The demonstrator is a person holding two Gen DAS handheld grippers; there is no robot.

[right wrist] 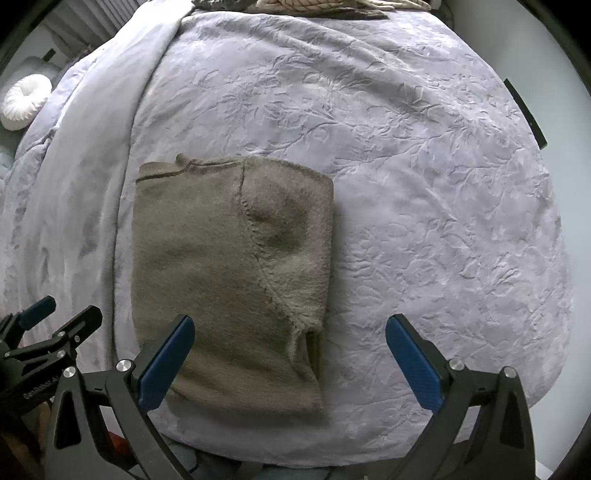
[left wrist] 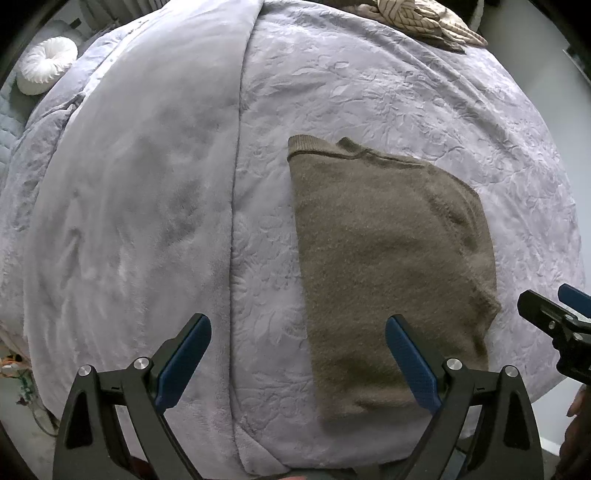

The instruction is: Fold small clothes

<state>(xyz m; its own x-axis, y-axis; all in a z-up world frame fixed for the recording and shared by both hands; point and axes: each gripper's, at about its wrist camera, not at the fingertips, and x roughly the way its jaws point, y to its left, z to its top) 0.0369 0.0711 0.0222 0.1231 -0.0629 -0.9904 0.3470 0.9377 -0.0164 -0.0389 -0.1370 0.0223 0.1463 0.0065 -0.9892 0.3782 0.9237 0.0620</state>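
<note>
A small brown knit sweater (left wrist: 388, 266) lies folded into a rough rectangle on a lavender bedspread (left wrist: 369, 92); the right wrist view shows the same sweater (right wrist: 207, 280) with a stitched seam running down its folded part. My left gripper (left wrist: 297, 323) hovers over the sweater's near left edge, open, with nothing between its blue pads. My right gripper (right wrist: 290, 325) hangs above the sweater's near right corner, jaws wide open and empty. Each gripper also shows at the side of the other's view: the right gripper (left wrist: 546, 299) and the left gripper (right wrist: 70, 310).
A plush lavender blanket (left wrist: 140, 206) covers the bed's left half, its edge beside the sweater. A beige patterned cloth (left wrist: 417, 18) lies at the far end of the bed. A white round cushion (left wrist: 46, 66) sits far left. The bed's near edge drops off just below the grippers.
</note>
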